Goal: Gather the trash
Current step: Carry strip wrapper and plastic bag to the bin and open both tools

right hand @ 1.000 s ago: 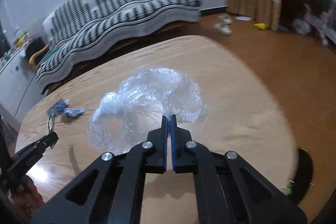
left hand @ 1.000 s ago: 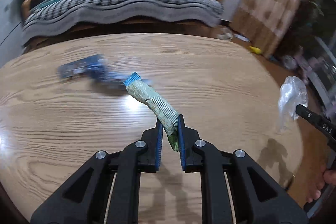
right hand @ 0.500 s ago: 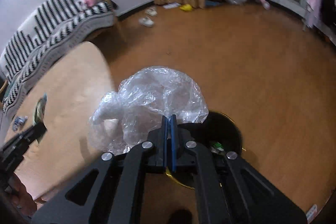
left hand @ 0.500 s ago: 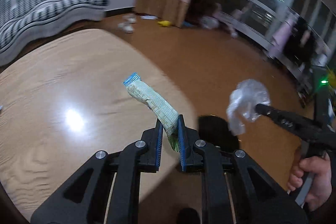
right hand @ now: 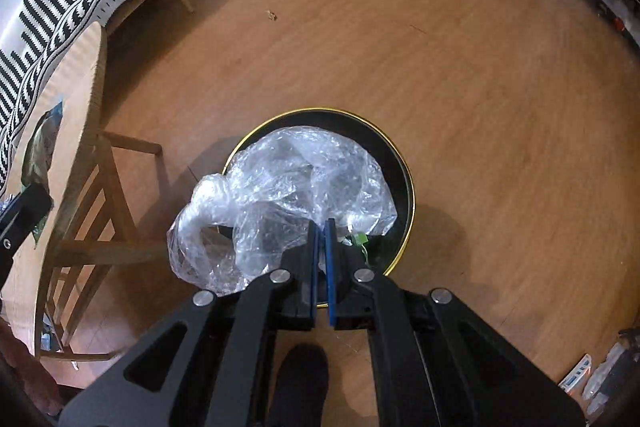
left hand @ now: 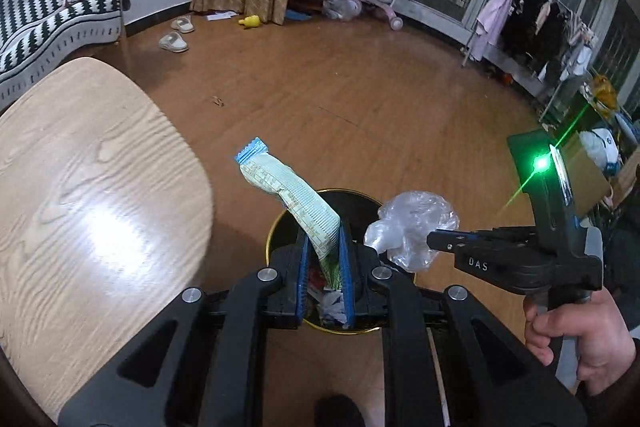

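Plastic bag [right hand: 280, 195] hides most of bin [right hand: 400, 163] inside

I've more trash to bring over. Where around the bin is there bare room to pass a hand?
Bare floor runs past the bin toward the windows. Crowded: over the bin's mouth, where the wrapper and plastic bag hang, and beside the table.

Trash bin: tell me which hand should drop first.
Right, probably. The right gripper holds the plastic bag over the bin; the left gripper's wrapper leans past its rim.
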Available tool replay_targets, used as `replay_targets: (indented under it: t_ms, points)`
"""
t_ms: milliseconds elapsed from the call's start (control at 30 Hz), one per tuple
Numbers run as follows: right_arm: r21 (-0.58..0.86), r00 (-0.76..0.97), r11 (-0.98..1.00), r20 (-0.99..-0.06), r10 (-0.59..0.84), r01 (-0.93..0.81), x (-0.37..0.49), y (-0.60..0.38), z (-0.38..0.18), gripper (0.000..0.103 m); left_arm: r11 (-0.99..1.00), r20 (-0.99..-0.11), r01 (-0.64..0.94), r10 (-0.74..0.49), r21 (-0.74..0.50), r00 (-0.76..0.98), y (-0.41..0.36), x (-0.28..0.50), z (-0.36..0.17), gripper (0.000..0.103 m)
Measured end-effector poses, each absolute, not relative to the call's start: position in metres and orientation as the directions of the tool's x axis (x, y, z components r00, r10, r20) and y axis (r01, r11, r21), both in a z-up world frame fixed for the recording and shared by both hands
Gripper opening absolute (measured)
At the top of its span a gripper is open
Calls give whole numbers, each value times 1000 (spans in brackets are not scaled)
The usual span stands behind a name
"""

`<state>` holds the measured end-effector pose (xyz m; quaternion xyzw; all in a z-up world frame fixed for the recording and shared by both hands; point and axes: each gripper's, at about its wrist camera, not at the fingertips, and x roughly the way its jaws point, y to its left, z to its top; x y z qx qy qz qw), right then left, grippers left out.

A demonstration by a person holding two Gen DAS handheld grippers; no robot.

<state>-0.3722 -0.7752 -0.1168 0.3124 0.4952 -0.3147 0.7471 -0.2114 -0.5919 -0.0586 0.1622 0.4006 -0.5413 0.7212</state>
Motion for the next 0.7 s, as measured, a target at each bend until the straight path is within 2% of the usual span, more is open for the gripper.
replay_targets:
  t_ms: [433, 467, 500, 533, 567, 600, 700]
  points:
    - [182, 328, 616, -936, -132, 766, -371, -775, -119, 4, 353, -768, 909, -638, -221, 61, -614, -207, -73, 13]
    - [180, 324, 617, -937, -129, 766, -371, -776, -120, 7, 354, -769, 908, -636, -223, 60, -615, -206, -74, 13]
    - [180, 323, 616, -938, -128, 767, -372, -777, -120, 11, 354, -770, 908, -636, -224, 58, -615, -205, -75, 13]
    - [183, 325, 608, -937, -131, 772, -373, -779, -120, 32, 355, -771, 907, -634, -224, 58, -615, -205, -76, 13]
    - [184, 330, 601, -933, -141, 778, -374, -780, -118, 72, 355, -773, 908, -632, -224, 56, -616, -205, -77, 13]
    - [186, 341, 600, -928, -154, 778, -375, -780, -116, 84, 355, -773, 908, -631, -223, 57, -617, -208, -77, 13]
    - [180, 357, 593, -914, -195, 785, -380, -781, -106, 85, 353, -774, 909, -631, -224, 54, -621, -209, -78, 13]
